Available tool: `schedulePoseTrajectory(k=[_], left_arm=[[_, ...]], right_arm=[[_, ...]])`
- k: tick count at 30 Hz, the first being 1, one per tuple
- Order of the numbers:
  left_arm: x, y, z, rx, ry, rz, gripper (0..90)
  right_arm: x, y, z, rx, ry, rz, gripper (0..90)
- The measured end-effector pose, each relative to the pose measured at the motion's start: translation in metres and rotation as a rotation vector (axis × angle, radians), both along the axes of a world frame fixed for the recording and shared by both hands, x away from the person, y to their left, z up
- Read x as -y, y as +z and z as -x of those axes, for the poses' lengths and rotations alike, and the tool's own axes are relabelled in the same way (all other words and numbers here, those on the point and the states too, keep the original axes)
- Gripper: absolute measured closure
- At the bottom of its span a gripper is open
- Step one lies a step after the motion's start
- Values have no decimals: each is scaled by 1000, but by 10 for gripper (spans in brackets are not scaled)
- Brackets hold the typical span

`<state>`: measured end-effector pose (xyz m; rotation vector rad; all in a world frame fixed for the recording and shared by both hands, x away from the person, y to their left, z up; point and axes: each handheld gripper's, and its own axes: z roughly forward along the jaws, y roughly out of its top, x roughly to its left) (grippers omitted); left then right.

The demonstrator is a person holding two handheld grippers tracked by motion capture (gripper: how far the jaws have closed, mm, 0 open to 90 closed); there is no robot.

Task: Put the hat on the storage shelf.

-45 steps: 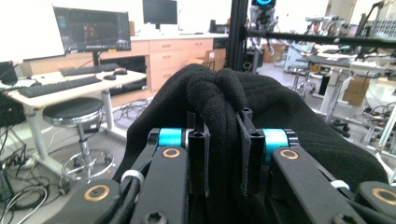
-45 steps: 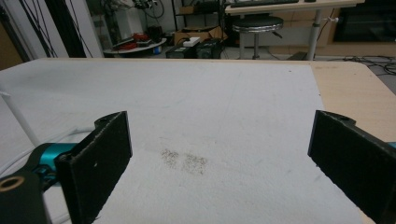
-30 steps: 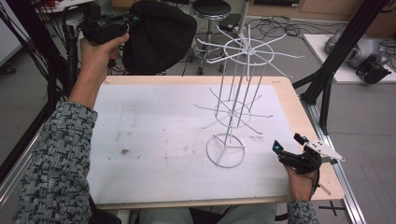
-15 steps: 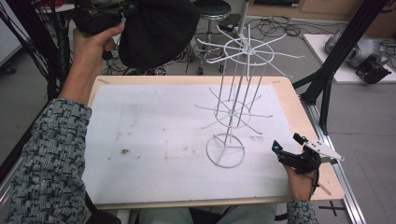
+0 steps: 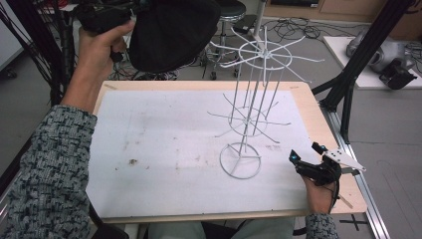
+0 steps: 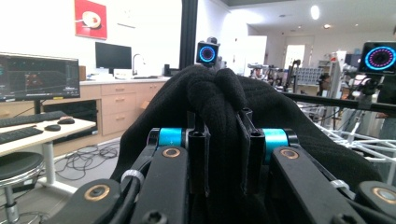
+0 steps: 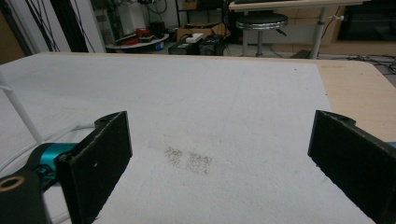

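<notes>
behind the table runs a cluttered workshop floor with cables, a round stool and black frame posts, and the pale wooden-edged table with its white, faintly stained mat point(image 5: 164, 149) lies below; the left gripper point(image 6: 223, 140) is held high beyond the far left corner of the table, its jaws clamped on a fold of a soft black knitted hat point(image 5: 171, 32), which hangs from the grip in a slack dome above the far edge; in the left gripper view the knit bunches up between the two black jaws and spills over them on both sides; the right gripper point(image 5: 307, 154) rests low at the near right edge, jaws spread wide with nothing between them but bare mat, as the right gripper view shows; just beside it stands a tall white wire display rack with thin radiating hooks point(image 5: 251, 102), its ring base on the mat; judging from this, the hat is light, limp and stretchy, not fragile or slippery; it will sag and swing from a single pinch, so a hold on the doubled brim or a thick fold looks safest; the knit could snag on a hook tip, and the rack looks light enough to tip if pulled.
</notes>
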<state>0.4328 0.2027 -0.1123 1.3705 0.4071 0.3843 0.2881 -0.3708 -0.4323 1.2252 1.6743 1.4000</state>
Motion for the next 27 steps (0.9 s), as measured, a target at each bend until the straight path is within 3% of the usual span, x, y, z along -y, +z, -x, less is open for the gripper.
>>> schedulePoseTrajectory(k=[17,27], left_arm=[[1,5,7,-1,-55,46,777],[8,6,11,-7,-69,37,777]], right_arm=[[-1,0,-1,-3,1,-5,52],[-1,-1,-1,-6,1,-6,52]])
